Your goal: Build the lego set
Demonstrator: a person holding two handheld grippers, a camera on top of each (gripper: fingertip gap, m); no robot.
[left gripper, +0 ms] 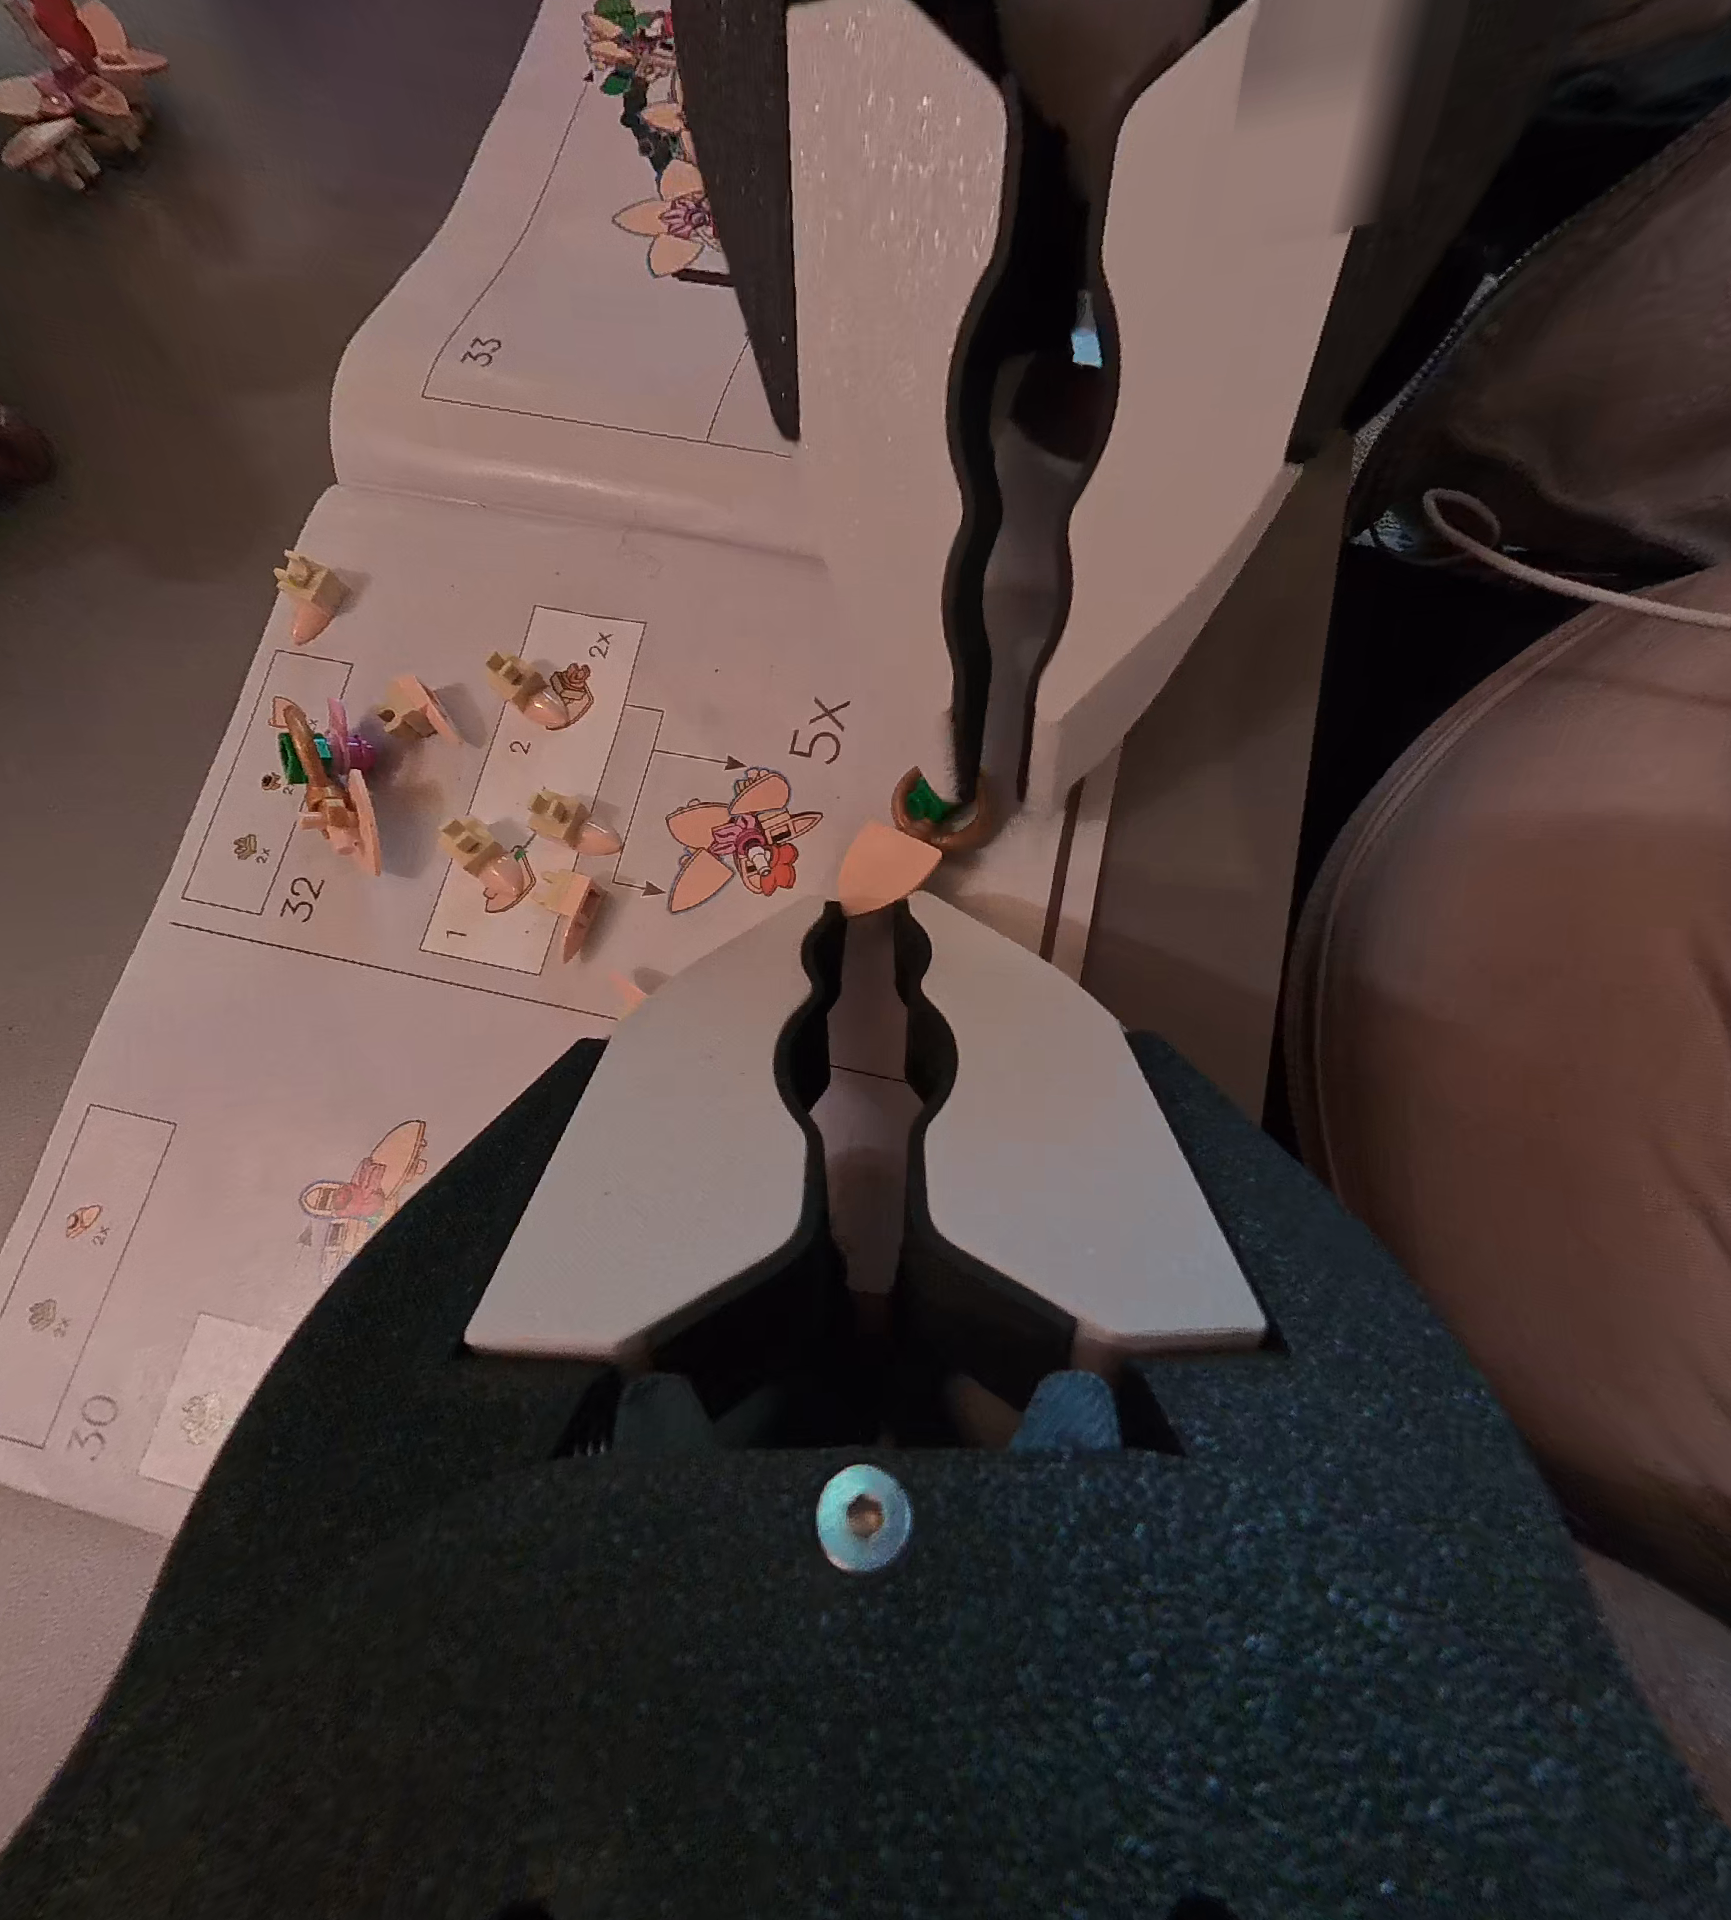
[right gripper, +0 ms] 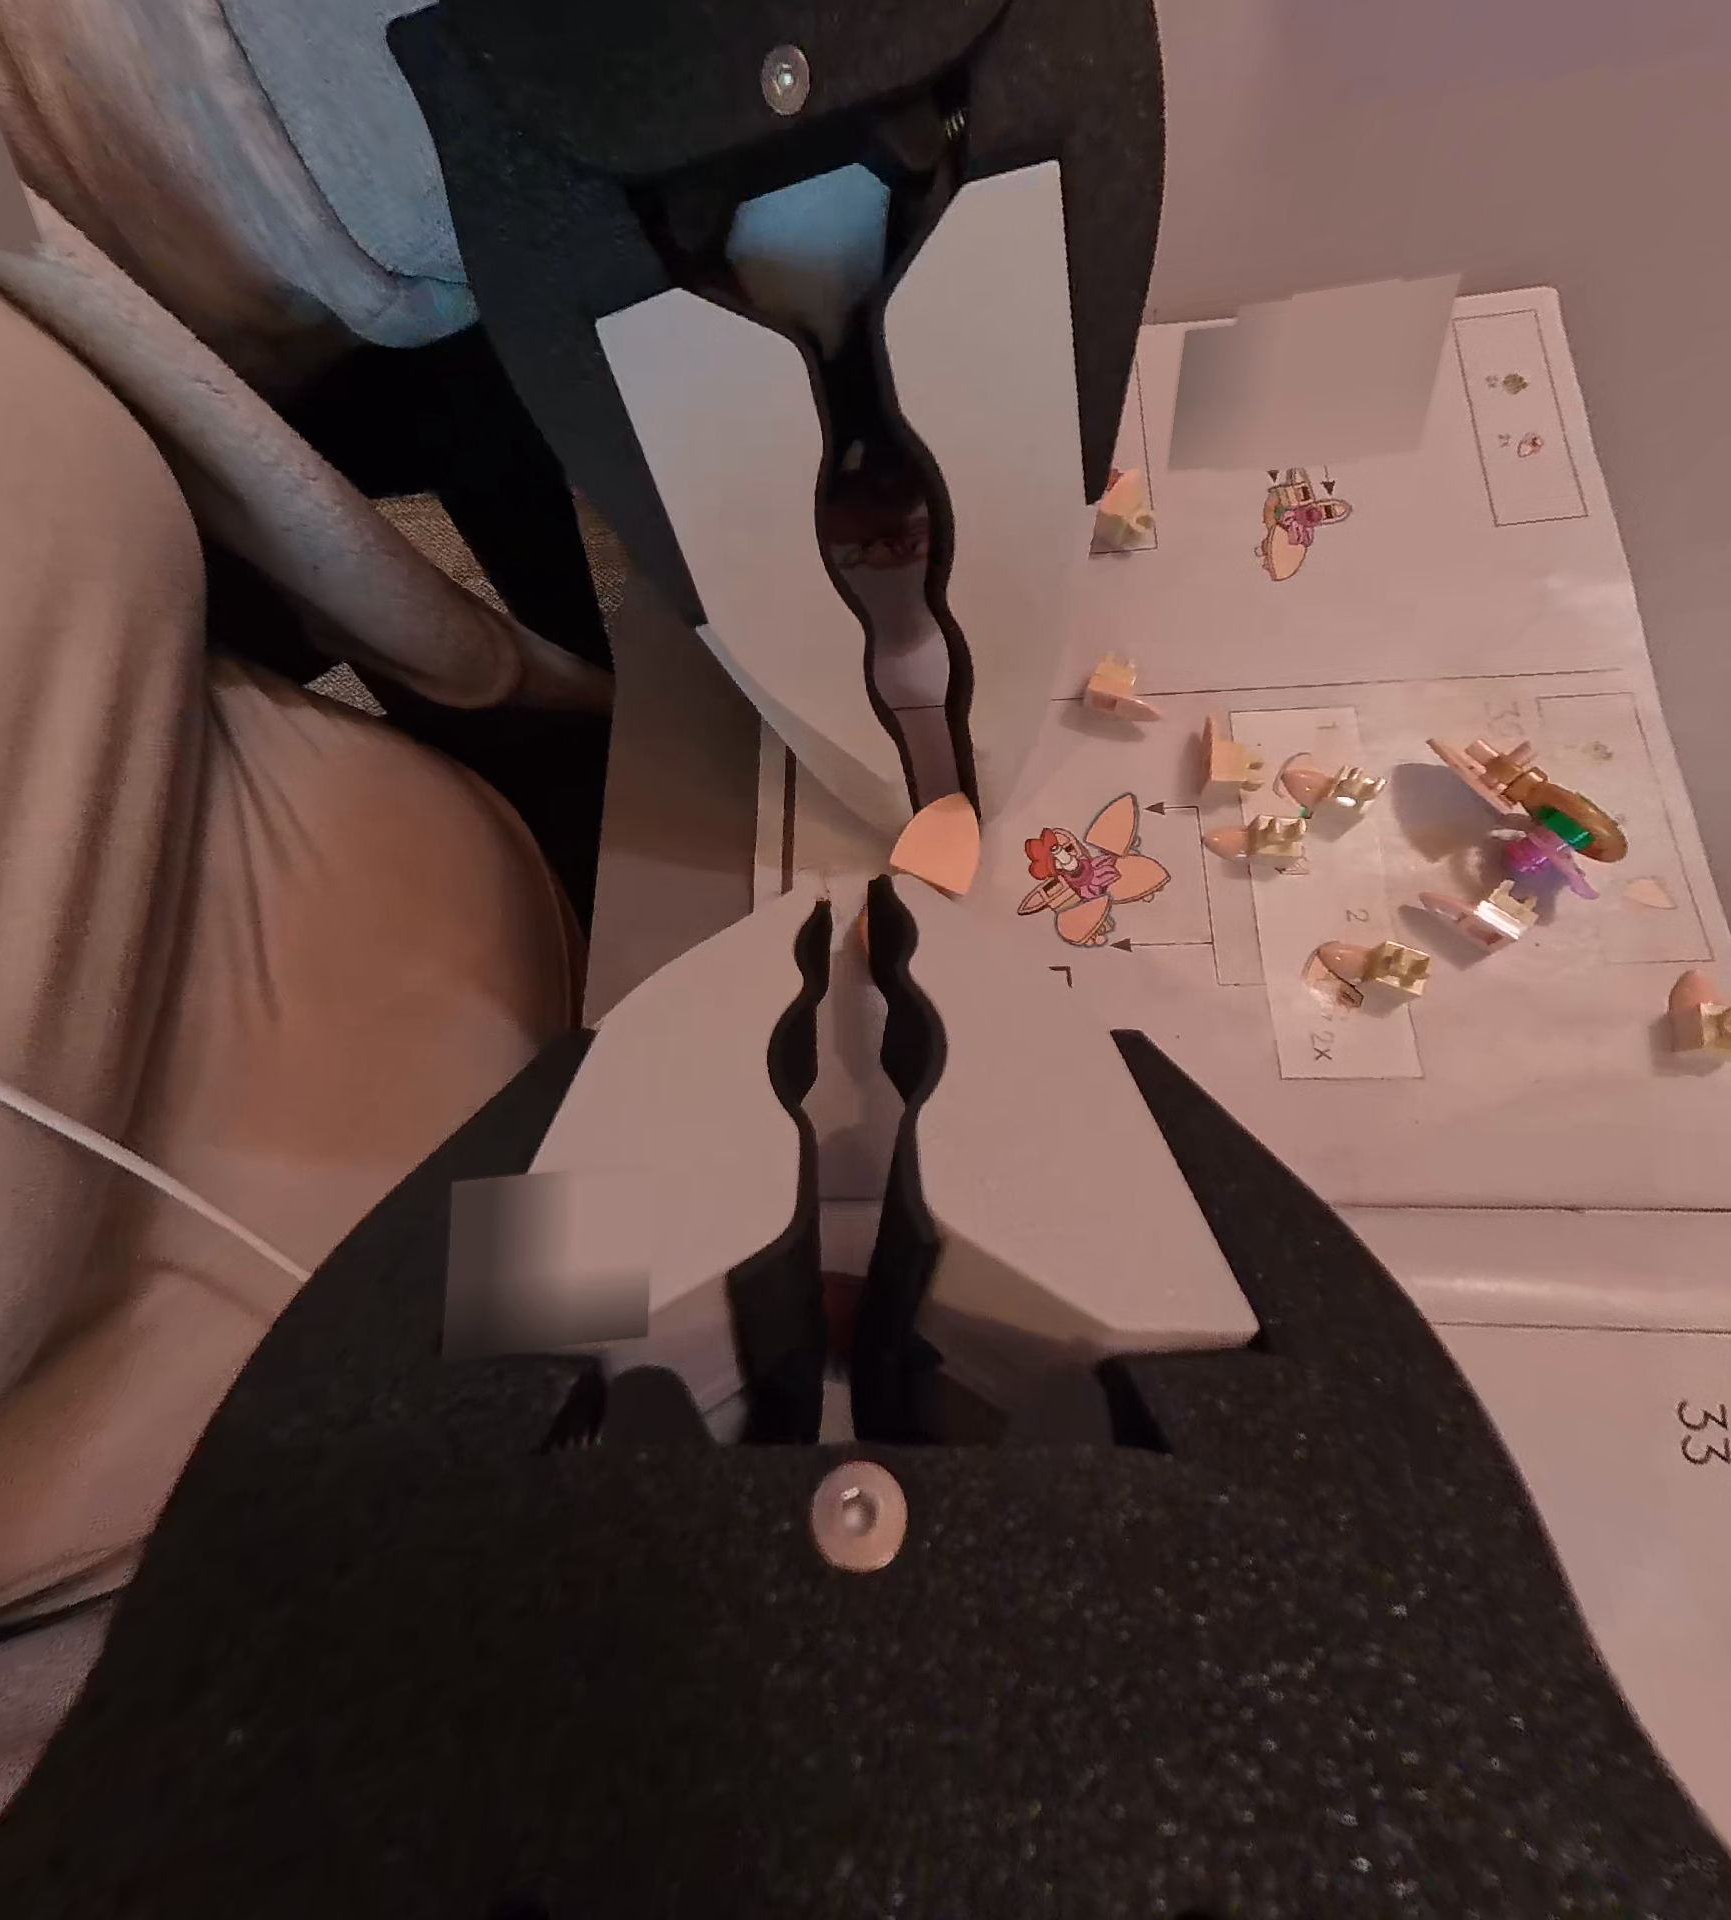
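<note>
My left gripper [left gripper: 866, 912] is shut on a peach petal piece [left gripper: 887, 878] and holds it just above the open instruction booklet [left gripper: 549, 1081]. My right gripper [left gripper: 991, 795] comes in from the opposite side, shut on a small gold ring piece with a green stud [left gripper: 934, 816]. The ring touches the petal's far edge. In the right wrist view the right gripper [right gripper: 850, 896] is nearly tip to tip with the left gripper [right gripper: 944, 795]. The petal [right gripper: 934, 842] shows there; the ring is hidden between the fingers.
Several loose peach and tan petal pieces [left gripper: 554, 701] lie on the booklet page [right gripper: 1463, 1122]. A partly built flower with gold, green and purple parts [left gripper: 336, 779] lies among them. Finished flowers [left gripper: 71, 94] stand at the far left. A person's clothed body [left gripper: 1567, 935] is close on the right. The tips of both grippers are at nearly the same place.
</note>
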